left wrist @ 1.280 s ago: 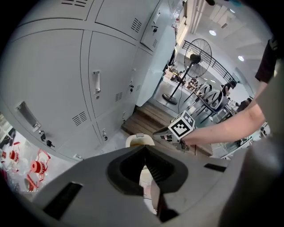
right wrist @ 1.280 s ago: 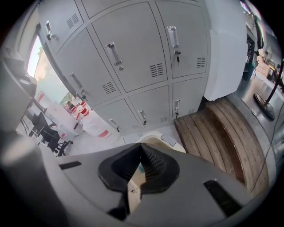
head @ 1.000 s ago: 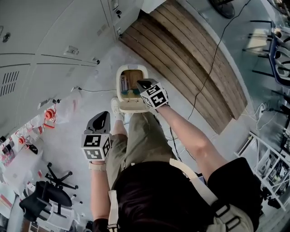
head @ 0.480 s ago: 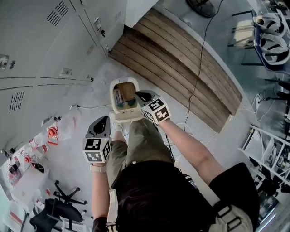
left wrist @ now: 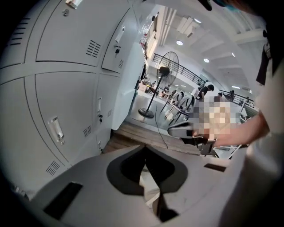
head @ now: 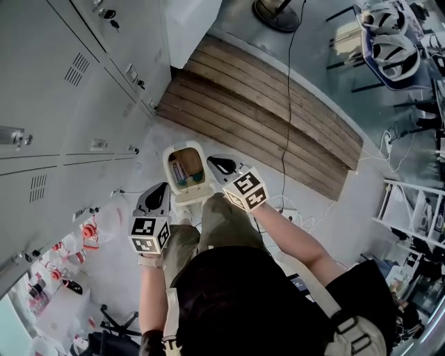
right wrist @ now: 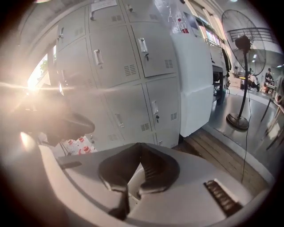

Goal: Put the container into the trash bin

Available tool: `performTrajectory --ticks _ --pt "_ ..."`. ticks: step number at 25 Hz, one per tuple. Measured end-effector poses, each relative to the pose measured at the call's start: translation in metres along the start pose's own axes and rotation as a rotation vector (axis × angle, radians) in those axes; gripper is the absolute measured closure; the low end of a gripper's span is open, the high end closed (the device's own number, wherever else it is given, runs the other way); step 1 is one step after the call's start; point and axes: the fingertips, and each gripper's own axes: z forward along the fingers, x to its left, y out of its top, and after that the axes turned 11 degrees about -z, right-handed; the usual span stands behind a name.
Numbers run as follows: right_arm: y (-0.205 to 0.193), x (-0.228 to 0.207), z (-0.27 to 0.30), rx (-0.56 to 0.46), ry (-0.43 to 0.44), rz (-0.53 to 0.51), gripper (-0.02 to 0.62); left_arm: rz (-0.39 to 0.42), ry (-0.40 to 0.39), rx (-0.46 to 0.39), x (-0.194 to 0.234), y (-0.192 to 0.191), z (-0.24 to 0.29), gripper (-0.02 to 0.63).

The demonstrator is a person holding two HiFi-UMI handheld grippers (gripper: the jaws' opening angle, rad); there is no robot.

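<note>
While I stand over cream rectangular open-topped trash bin (head: 189,199), both forearms reach down and forward: right gripper (head: 213,160) just beside bin's right rim, left gripper (head: 163,186) nearer me, at its left. Both jaw pairs pressed together, gripping nothing. Pale container (head: 179,170) lies inside bin, visible in head view only; gripper views show grey metal lockers (right wrist: 133,57)

What lay inside the trash bin (head: 169,169) was too small to tell, only tan and pale shapes, and the person's leg (head: 221,222) covered its near rim. The fan (head: 276,12) at the top of the head view was cut off by the edge, as were the lockers (head: 55,104) at the left. In the right gripper view, glare washed out the left side, leaving a dark shape (right wrist: 66,126) I couldn't name.
</note>
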Motion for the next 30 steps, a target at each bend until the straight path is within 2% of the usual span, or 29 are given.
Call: performTrajectory --ticks 9,15,30 --pt "0.055 -0.012 -0.062 -0.138 -0.114 0.018 0.58 0.119 -0.111 -0.061 -0.041 0.056 -0.004 0.598" --pt "0.083 -0.018 -0.102 -0.215 -0.182 0.013 0.58 0.187 -0.178 -0.149 -0.069 0.098 -0.016 0.598" --pt "0.153 -0.031 -0.186 -0.379 -0.359 -0.031 0.58 0.316 -0.335 -0.261 -0.129 0.166 -0.041 0.598"
